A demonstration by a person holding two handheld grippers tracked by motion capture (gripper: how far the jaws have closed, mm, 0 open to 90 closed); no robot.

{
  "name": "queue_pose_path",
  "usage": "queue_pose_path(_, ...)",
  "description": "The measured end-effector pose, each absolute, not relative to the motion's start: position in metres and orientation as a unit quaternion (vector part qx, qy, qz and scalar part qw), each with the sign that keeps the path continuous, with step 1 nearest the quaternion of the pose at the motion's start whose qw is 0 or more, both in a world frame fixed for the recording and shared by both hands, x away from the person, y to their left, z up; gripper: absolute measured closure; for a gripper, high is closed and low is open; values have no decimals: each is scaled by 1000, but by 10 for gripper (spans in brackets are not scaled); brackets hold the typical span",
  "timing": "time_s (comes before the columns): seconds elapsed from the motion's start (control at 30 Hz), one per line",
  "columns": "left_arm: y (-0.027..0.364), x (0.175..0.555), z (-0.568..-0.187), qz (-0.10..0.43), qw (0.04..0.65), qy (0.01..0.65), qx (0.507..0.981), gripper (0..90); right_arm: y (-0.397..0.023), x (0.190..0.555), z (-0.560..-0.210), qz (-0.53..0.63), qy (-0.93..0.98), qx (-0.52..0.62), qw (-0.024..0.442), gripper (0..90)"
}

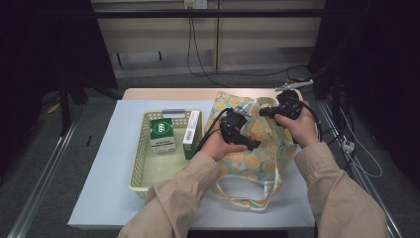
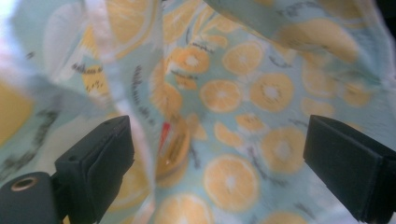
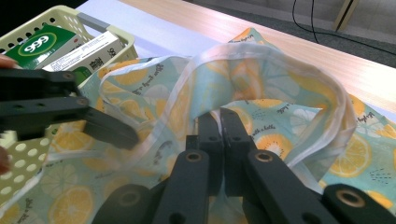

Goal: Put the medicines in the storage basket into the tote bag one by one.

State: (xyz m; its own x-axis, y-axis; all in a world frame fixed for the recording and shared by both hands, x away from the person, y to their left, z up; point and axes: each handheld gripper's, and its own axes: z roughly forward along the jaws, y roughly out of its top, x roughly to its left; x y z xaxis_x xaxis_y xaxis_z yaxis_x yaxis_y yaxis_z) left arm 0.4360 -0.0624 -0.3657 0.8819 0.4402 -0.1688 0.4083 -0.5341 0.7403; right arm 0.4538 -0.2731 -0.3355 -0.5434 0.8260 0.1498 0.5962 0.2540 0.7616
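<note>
Your hands meet at centre right of the high view over the lemon-print bag (image 1: pixel 257 134), beside the basket (image 1: pixel 141 163). Your left gripper (image 1: pixel 236 126) points into the bag's mouth, its jaws spread wide with printed fabric between but not pressed. Your right gripper (image 3: pixel 219 126) is clamped on the bag's rim, holding it up.

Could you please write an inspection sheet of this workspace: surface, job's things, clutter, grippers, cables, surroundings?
Surface: white mat on a wooden table.
Job's things: orange-print tote bag, mouth lifted.
Clutter: yellow basket holding a green box and a white box.
Grippers: left gripper open inside the bag; right gripper shut on the bag's rim.
Cables: black cables behind the table.
Surroundings: dark floor, wooden wall panels.
</note>
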Motion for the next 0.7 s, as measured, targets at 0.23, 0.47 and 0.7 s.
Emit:
queue_pose_path(0.23, -25, 412, -341, 24, 427, 239, 872, 73, -271, 450, -335, 404, 779, 458, 144, 900)
queue_pose_path(0.47, 14, 402, -314, 47, 423, 245, 871, 80, -270, 449, -335, 404, 778, 460, 145, 900)
queue_pose_path(0.7, 41, 407, -297, 72, 415, 263, 868, 84, -269, 450, -336, 404, 777, 460, 145, 900)
